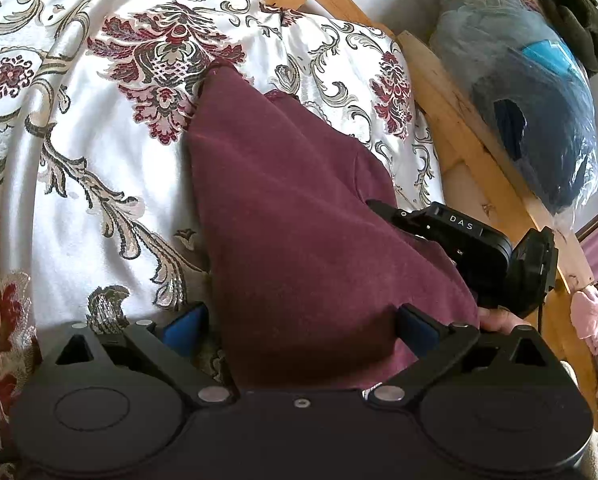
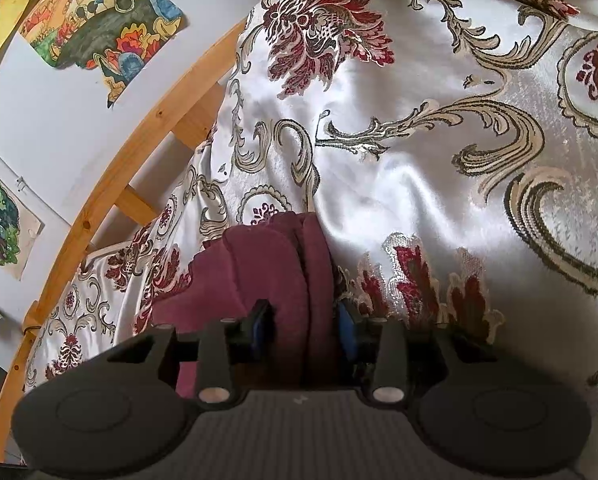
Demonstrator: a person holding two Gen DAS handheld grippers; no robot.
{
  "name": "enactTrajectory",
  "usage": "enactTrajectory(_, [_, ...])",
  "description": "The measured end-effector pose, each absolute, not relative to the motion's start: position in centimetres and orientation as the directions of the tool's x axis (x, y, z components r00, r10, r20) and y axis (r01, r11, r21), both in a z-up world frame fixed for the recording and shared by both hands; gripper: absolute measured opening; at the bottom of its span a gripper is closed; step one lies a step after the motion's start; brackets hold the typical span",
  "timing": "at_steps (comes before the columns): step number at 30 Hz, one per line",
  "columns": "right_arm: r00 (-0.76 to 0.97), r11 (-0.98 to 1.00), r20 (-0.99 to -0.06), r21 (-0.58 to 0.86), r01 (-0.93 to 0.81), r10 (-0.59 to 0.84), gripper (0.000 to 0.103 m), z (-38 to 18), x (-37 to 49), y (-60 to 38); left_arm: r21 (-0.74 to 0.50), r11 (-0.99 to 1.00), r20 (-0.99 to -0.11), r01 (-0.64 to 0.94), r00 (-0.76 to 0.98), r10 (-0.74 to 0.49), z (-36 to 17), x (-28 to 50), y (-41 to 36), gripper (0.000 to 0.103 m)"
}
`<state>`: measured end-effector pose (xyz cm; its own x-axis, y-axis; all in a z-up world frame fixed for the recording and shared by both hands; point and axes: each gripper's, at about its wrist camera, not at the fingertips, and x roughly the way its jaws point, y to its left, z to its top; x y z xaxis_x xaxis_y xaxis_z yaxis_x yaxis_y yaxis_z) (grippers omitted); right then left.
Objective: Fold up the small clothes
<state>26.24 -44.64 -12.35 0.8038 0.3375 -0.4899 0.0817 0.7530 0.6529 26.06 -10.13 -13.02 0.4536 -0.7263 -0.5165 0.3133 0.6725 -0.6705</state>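
A maroon garment [image 1: 291, 216] lies on a white bedspread with red and gold floral pattern [image 1: 79, 152]. My left gripper [image 1: 299, 328] is open, its blue-padded fingers wide apart on either side of the garment's near edge. The right gripper shows in the left wrist view [image 1: 471, 248] at the garment's right edge. In the right wrist view my right gripper [image 2: 305, 330] is shut on bunched folds of the maroon garment [image 2: 259, 264], with thick cloth between its blue pads.
A wooden bed frame [image 1: 459, 128] runs along the bedspread's edge. A plastic bag of dark clothes [image 1: 539, 92] lies beyond it. Pink cloth [image 1: 595, 328] sits at the right. Colourful drawings [image 2: 99, 28] hang on the white wall beside the wooden rail [image 2: 111, 184].
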Motion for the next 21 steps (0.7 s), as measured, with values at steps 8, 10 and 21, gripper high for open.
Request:
enactTrajectory(8, [0.798,0.750,-0.488,0.658,0.069,0.354,0.044,-12.50,26.38,-44.56,-0.671,0.671,-0.516,0.314,0.453,-0.727,-13.00,26.03,-10.20,0.100])
enactTrajectory(10, [0.796,0.748,-0.486,0.660,0.065,0.360,0.044,-12.55,26.43,-44.51,-0.673,0.670,-0.515,0.315,0.451,-0.729,-12.99,26.00,-10.23,0.100])
enactTrajectory(21, [0.798,0.733,-0.472,0.678,0.057,0.375,0.032,-12.45,26.29,-44.42,-0.690,0.651,-0.511,0.317,0.424,-0.748,-13.12,26.07,-9.95,0.087])
